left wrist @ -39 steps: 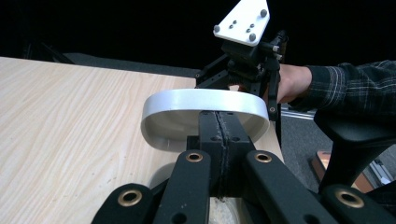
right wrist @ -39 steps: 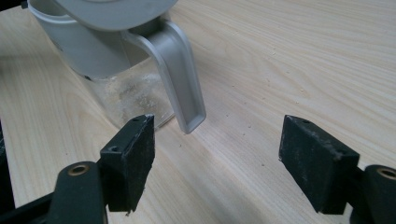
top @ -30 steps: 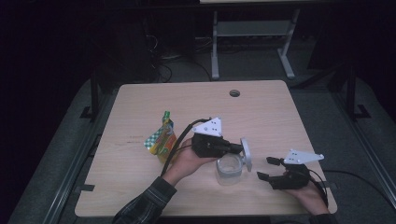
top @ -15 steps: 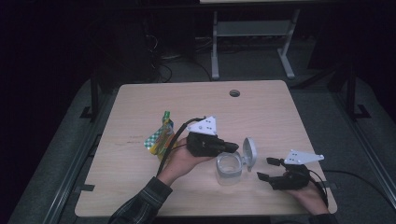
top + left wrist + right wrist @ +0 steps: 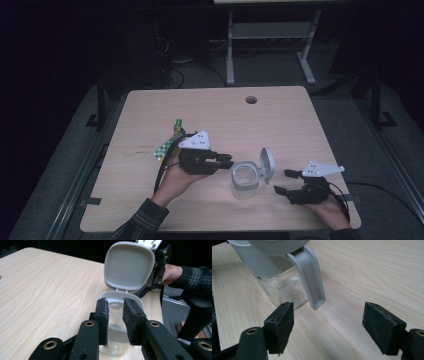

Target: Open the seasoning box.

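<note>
A small clear jar (image 5: 245, 181) with a grey rim stands on the wooden table (image 5: 300, 115), near the front. Its hinged grey lid (image 5: 268, 162) stands flipped up on the right side. My left gripper (image 5: 231, 161) lies just left of the jar, pointing at it. Its jaws have just been opening and stand a narrow gap apart with nothing between them. In the left gripper view the jar (image 5: 135, 299) and lid (image 5: 128, 265) sit beyond my left gripper (image 5: 115, 312). My right gripper (image 5: 282, 181) rests open right of the jar. Its view shows the jar (image 5: 279, 287) and a grey tab (image 5: 310, 277).
A green and yellow packet (image 5: 170, 142) lies behind my left hand, toward the table's left. A round cable hole (image 5: 251, 99) is near the far edge. A metal stand (image 5: 270, 35) is on the floor beyond the table.
My left gripper has drawn back to the left, away from the lid, and its jaws have parted. The lid now stands up by itself. My right gripper has stayed put.
</note>
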`<state>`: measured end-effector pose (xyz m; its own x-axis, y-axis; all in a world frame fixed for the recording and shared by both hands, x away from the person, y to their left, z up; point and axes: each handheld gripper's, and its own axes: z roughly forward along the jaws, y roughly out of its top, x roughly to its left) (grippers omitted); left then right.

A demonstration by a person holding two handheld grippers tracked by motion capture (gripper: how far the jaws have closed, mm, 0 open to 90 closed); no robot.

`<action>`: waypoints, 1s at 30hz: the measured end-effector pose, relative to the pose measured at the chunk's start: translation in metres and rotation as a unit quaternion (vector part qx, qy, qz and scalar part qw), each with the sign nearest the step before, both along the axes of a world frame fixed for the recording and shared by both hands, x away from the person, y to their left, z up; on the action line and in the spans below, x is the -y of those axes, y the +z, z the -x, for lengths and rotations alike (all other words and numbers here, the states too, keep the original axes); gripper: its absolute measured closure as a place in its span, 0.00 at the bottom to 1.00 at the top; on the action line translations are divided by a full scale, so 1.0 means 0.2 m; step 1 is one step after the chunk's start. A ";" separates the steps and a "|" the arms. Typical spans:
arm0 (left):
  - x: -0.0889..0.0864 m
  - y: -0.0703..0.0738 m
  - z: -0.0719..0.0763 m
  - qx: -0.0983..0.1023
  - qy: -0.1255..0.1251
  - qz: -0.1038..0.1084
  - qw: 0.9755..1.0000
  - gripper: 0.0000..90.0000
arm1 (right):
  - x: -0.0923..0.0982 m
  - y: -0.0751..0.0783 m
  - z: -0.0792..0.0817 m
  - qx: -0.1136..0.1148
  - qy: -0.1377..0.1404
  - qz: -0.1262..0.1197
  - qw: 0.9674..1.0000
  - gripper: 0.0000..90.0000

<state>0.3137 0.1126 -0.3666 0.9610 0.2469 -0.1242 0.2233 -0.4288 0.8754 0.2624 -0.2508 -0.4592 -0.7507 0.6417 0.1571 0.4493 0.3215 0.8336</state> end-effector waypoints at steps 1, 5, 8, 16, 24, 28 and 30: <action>-0.01 0.00 0.01 0.001 0.005 -0.002 1.000 0.80 | 0.00 0.00 0.00 0.000 0.000 0.000 1.000 0.28; -0.05 -0.03 0.04 0.001 0.021 -0.017 1.000 0.76 | 0.00 0.00 0.00 -0.002 0.001 -0.001 1.000 0.28; -0.08 -0.05 0.07 -0.001 0.031 -0.021 0.999 0.73 | 0.00 0.00 0.00 -0.002 0.001 0.000 1.000 0.28; -0.14 -0.11 0.13 -0.003 0.046 -0.041 0.998 0.66 | -0.01 -0.01 0.00 -0.002 0.004 0.000 1.000 0.28; -0.22 -0.19 0.20 -0.014 0.056 -0.059 0.997 0.62 | 0.00 -0.01 0.00 -0.003 0.001 -0.004 1.000 0.28; -0.27 -0.22 0.24 -0.017 0.062 -0.066 0.996 0.59 | 0.00 -0.01 -0.01 -0.002 0.000 -0.002 1.000 0.28; -0.29 -0.24 0.25 -0.019 0.067 -0.068 0.995 0.58 | 0.00 -0.01 -0.01 -0.002 0.001 -0.002 1.000 0.28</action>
